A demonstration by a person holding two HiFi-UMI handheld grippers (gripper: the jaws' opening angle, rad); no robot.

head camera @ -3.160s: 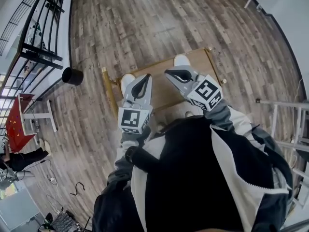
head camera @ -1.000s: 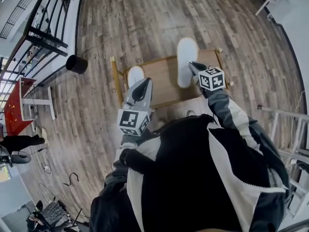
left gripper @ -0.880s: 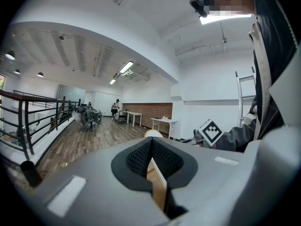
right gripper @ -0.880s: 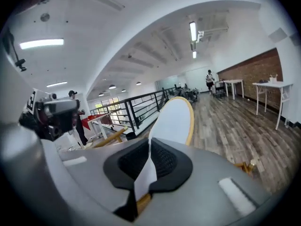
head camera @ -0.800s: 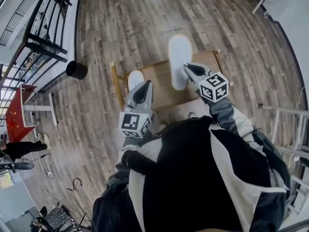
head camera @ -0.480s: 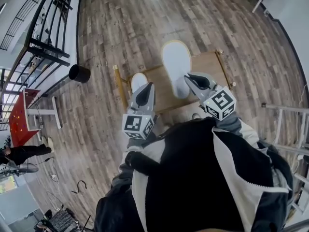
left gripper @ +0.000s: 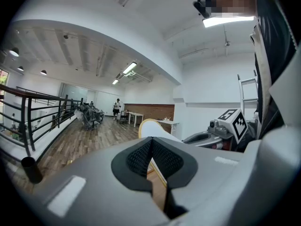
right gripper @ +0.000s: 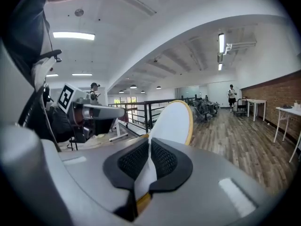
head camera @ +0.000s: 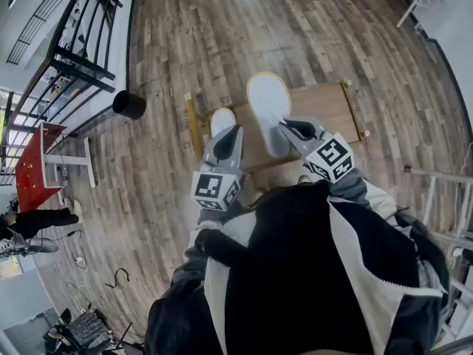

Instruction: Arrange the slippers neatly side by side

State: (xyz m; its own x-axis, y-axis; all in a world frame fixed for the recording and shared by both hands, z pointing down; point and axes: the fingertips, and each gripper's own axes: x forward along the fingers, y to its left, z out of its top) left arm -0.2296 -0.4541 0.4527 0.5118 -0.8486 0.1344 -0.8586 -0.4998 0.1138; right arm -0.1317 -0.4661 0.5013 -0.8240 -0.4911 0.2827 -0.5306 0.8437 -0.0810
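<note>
Right gripper (head camera: 292,129) is clamping white slipper (head camera: 267,106) above table (head camera: 325,109) | left gripper (head camera: 229,133) is hovering clenched, empty, by left-edge slipper (head camera: 221,118)

Left gripper (left gripper: 151,147) on my feed: pads pressed together, nothing visible between them. White, yellow-rimmed slipper (left gripper: 157,130) sticks up just behind the tips. Right gripper (left gripper: 197,137) is beside it; railing (left gripper: 42,119) far left.
</note>
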